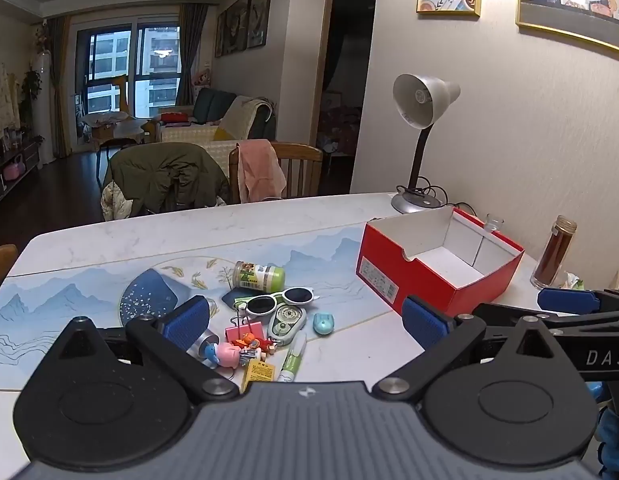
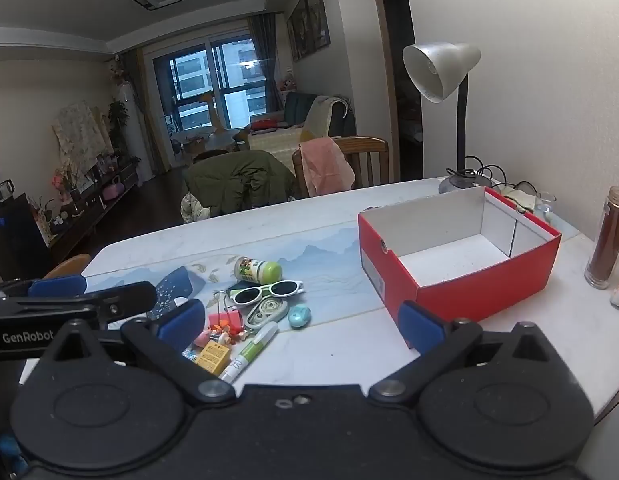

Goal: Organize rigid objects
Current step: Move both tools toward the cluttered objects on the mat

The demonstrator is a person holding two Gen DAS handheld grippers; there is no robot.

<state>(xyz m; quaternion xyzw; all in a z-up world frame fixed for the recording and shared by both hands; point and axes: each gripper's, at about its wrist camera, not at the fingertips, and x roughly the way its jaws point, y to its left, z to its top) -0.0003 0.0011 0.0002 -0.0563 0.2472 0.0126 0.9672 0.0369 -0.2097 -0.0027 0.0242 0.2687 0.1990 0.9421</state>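
A pile of small items lies on the table: a green-capped bottle (image 1: 258, 275) (image 2: 258, 270), white sunglasses (image 1: 279, 299) (image 2: 268, 291), a correction tape (image 1: 286, 319) (image 2: 266, 311), a teal round gadget (image 1: 323, 323) (image 2: 299, 316), a pink binder clip (image 1: 243, 329), a white-green pen (image 1: 293, 358) (image 2: 250, 351), a yellow packet (image 2: 212, 356) and a pink pig toy (image 1: 226, 354). An empty red shoebox (image 1: 437, 264) (image 2: 457, 256) stands to the right. My left gripper (image 1: 305, 326) and right gripper (image 2: 301, 322) are both open and empty, above the table's near side.
A desk lamp (image 1: 419, 136) (image 2: 449, 92) stands behind the box. A tall jar of brown contents (image 1: 553, 256) (image 2: 607, 240) and a small glass (image 1: 494, 223) stand at the right. Chairs draped with clothes (image 1: 181, 178) line the far edge.
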